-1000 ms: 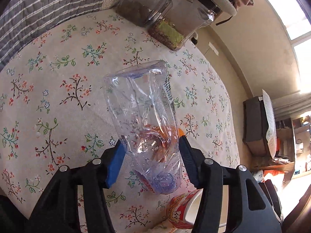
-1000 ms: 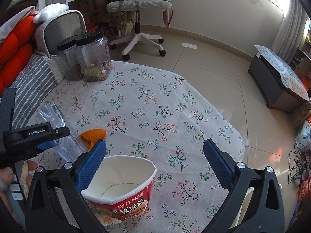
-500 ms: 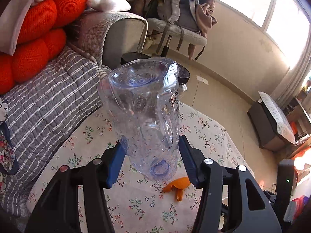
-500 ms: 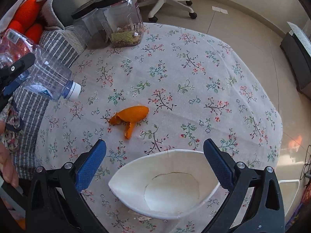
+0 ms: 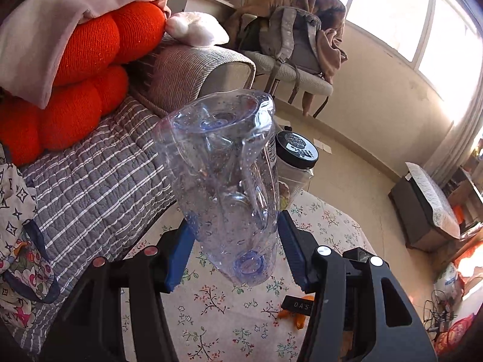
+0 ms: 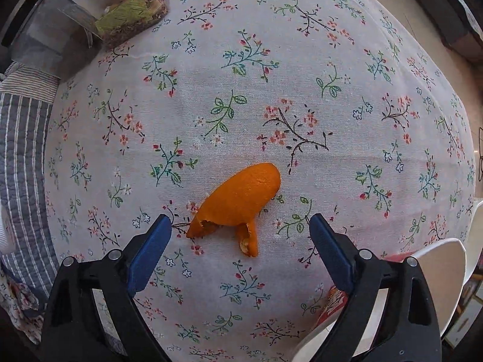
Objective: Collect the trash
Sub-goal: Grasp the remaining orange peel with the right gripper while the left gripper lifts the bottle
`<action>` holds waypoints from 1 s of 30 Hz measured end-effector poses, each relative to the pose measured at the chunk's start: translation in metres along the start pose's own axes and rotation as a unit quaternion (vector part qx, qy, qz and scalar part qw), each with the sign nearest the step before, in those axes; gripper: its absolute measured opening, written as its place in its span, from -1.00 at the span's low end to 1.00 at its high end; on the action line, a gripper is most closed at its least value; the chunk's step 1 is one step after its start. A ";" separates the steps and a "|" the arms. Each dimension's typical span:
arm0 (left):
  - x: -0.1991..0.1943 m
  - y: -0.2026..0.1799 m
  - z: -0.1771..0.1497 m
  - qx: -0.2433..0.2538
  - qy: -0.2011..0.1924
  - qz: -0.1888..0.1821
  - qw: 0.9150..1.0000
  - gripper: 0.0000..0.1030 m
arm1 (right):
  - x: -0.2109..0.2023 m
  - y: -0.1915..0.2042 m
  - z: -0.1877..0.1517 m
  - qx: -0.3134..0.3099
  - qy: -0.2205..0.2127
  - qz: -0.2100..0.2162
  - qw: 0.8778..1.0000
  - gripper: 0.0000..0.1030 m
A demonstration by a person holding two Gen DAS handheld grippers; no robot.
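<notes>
Our left claw (image 5: pixel 234 252) has the crushed bottle (image 5: pixel 225 178) clamped and lifted; our right claw (image 6: pixel 240 226), spread but just narrowing, straddles the orange peel (image 6: pixel 241 200) on the counter (image 6: pixel 347 90), ungrasped.

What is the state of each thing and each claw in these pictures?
Plastic bottle: crumpled, lifted, clamped in left claw.
Right claw: open, has just been closing, orange peel between jaws, untouched.
Orange peel: lying on tablecloth.
Jar: lid on.
Paper bowl: squashed.
</notes>
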State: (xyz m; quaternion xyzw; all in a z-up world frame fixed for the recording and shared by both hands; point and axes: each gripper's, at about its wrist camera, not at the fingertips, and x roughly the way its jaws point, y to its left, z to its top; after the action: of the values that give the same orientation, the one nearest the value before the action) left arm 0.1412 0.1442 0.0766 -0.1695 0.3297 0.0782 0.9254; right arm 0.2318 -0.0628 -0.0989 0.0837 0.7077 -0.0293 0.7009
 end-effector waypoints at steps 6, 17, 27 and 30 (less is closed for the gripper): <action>-0.001 0.001 0.001 0.000 0.004 -0.008 1.000 0.07 | 0.015 0.003 -0.003 0.029 0.004 0.003 1.000 0.21; 0.000 0.002 0.000 -0.007 0.012 -0.004 1.000 0.07 | -0.017 0.017 -0.010 -0.026 -0.084 0.006 0.996 -0.62; 0.004 -0.016 -0.004 0.011 0.014 0.004 1.000 0.07 | -0.097 -0.006 -0.031 -0.061 -0.222 0.033 0.973 -0.63; 0.002 -0.024 -0.005 0.019 0.005 0.003 1.000 0.07 | -0.117 -0.022 -0.025 -0.058 -0.271 0.027 0.961 -0.63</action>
State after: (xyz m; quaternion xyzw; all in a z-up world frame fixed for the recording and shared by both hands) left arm 0.1462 0.1197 0.0779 -0.1509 0.3367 0.0736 0.9265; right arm 0.2039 -0.0899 0.0166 0.0508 0.4897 0.0090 0.8704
